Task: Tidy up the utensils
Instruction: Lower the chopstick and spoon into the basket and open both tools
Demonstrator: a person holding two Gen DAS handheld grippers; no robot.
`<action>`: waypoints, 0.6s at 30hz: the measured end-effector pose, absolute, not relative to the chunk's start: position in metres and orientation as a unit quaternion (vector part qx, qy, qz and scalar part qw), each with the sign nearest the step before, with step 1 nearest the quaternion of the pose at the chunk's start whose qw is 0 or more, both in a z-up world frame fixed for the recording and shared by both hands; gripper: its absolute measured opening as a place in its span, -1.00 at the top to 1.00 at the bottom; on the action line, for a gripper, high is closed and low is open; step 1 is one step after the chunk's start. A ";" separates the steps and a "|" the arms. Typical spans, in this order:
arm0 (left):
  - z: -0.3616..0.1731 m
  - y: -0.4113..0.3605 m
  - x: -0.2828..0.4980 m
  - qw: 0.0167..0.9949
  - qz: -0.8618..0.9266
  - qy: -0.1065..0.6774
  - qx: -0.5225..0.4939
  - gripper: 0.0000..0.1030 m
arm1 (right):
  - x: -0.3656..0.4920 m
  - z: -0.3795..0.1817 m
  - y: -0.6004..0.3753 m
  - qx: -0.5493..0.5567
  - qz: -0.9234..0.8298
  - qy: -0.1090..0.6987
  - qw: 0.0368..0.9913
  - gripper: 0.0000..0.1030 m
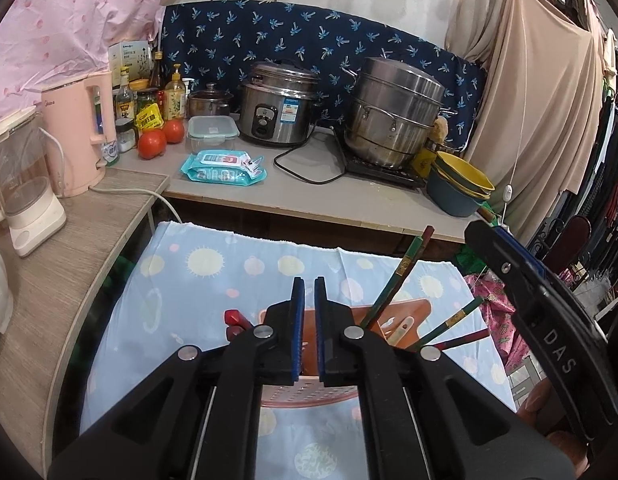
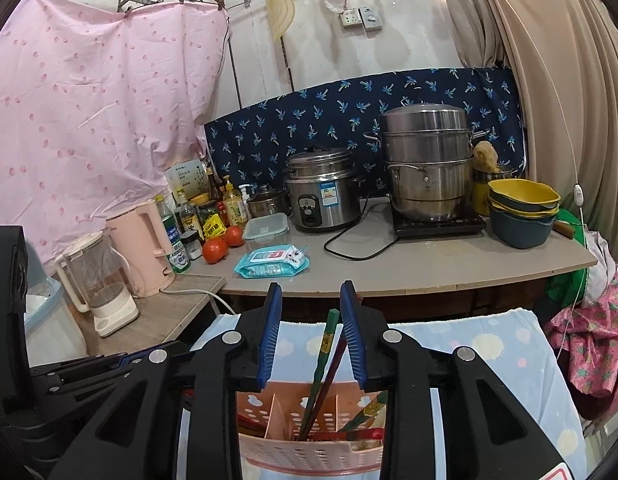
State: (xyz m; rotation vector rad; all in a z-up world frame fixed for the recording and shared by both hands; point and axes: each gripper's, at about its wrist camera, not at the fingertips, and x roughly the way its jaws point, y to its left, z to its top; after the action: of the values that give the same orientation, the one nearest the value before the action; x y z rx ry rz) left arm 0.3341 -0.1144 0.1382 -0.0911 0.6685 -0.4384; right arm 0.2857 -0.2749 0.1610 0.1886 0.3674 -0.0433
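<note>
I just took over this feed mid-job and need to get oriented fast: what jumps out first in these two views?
The pink perforated utensil basket sits close below both grippers on the sun-patterned cloth, with chopsticks standing in it and rising between the right gripper's open jaws. The left gripper is shut and empty above the basket. Behind, the counter carries a tall steel steamer pot and a rice cooker.

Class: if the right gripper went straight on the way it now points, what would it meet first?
Probably the chopsticks standing in the pink basket: they rise between the right gripper's open jaws. Past them lies the counter edge, though depth is hard to judge.
</note>
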 end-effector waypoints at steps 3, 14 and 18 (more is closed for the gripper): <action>0.143 -0.113 0.328 0.923 -0.213 0.317 -0.042 0.92 | 0.280 0.158 -0.277 0.096 -0.022 0.188 0.977 0.42; 0.146 -0.101 0.269 0.945 -0.170 0.279 0.009 0.44 | 0.232 0.135 -0.273 0.098 -0.015 0.219 0.971 0.42; 0.139 -0.097 0.254 0.944 -0.155 0.289 0.021 0.43 | 0.211 0.123 -0.268 0.094 -0.014 0.238 0.967 0.42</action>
State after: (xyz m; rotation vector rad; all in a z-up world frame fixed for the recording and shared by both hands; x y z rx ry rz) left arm 0.2539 -0.0971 0.1385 0.0435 0.5885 -0.3163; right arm 0.2109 -0.2677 0.1230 0.1903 0.4819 -0.0286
